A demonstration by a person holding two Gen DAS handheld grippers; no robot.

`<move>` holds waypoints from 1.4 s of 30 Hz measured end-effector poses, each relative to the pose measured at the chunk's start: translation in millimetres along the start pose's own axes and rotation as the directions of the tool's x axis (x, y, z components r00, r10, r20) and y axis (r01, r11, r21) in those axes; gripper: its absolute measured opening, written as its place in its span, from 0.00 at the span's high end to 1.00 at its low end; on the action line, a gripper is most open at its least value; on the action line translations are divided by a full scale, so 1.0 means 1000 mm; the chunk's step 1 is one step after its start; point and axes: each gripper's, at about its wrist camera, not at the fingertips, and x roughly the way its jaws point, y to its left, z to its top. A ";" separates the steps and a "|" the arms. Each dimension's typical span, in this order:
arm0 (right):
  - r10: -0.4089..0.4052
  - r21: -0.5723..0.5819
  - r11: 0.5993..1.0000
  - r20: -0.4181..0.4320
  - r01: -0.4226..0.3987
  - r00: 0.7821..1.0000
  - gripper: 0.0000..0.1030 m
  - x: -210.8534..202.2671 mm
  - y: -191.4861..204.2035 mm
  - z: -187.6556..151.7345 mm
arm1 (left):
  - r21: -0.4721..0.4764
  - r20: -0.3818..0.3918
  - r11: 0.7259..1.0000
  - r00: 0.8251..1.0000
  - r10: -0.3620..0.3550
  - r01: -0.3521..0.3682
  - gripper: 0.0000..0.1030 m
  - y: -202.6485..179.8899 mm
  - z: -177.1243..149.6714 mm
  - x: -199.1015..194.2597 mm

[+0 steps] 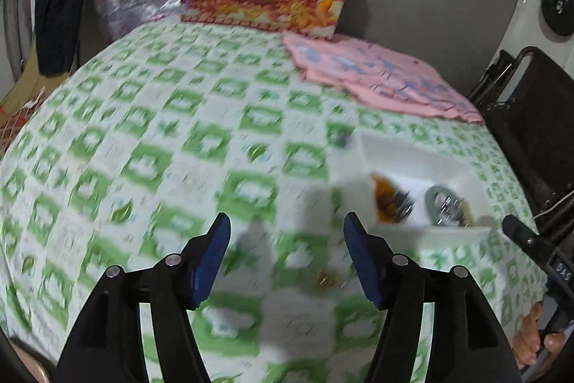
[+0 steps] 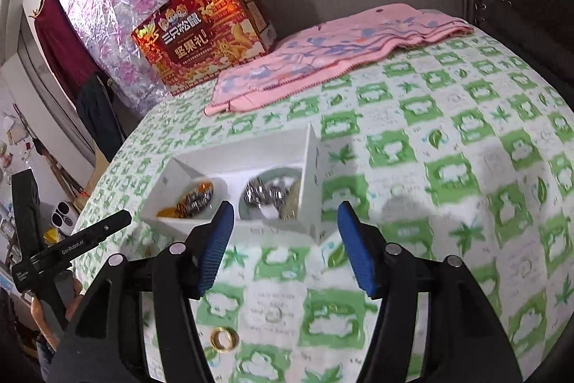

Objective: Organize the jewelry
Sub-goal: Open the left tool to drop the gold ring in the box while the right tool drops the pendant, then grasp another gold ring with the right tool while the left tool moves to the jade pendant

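Fingers on both grippers wide apart, nothing between them. Left gripper [image 1: 287, 228] hangs over the table [image 1: 150, 146] just left of the box [image 1: 412, 149]; right gripper [image 2: 285, 218] sits just in front of the box [image 2: 251, 149], which shows between its fingers.

Done so far, judging by contents: box has two front compartments filled. Left one holds amber and dark pieces [image 2: 192, 200], right one a pale green bangle [image 1: 443, 203] with silver pieces [image 2: 272, 194] piled in it. The rear section of the box looks empty.

Left to do:
- Gold ring [image 2: 224, 339] lies loose on the table, near and below the right gripper, in front of the box. The left view shows a gold blur [image 1: 328, 279] between its fingers, likely the same ring, too smeared to confirm.
- Small dark item [image 1: 340, 137] on the table just beyond the box's far-left corner. Blurred, cannot tell what it is.

Estimate: most of the way through, one ring definitely outstanding, maybe one more piece. Either gripper is placed for the ring; it lies flat, so the pinch will be fiddly on the soft cloth.

Pink cloth [image 2: 323, 52] and red carton [image 2: 204, 34] at the far edge are not involved.
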 end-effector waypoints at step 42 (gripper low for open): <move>-0.022 -0.326 0.945 -0.082 -0.006 0.996 0.40 -0.019 0.062 -0.080 | 0.125 -0.084 0.973 0.976 0.203 -0.192 0.04 -0.007 -0.062 -0.002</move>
